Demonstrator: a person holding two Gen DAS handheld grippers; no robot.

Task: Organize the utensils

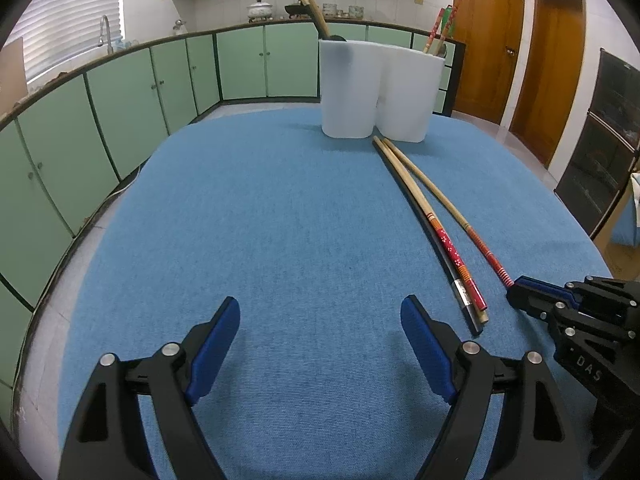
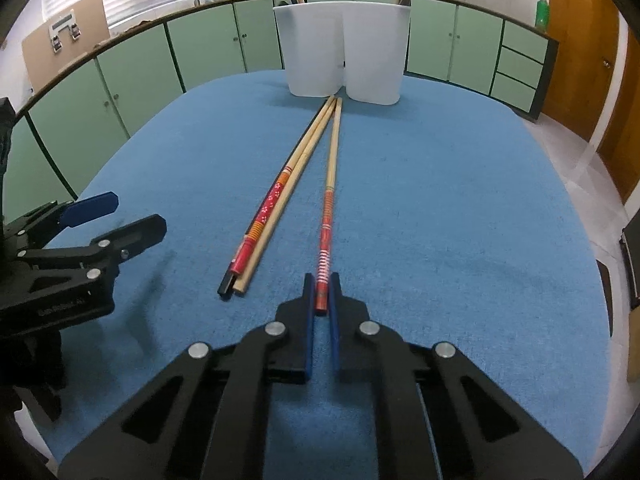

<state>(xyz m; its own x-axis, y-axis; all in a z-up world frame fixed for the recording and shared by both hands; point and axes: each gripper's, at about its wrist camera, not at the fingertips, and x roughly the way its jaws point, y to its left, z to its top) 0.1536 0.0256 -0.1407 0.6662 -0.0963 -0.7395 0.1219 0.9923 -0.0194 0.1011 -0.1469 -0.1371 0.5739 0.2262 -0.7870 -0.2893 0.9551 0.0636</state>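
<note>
My right gripper is clamped on the red-striped butt end of one chopstick, whose long axis runs straight ahead of me, tip almost touching the white double holder at the far end of the desk. My left gripper hangs wide open and empty, off to the left. Three more chopsticks lie bundled just left of mine, so four in all on the blue cloth. Each holder compartment already shows about two sticks.
</note>
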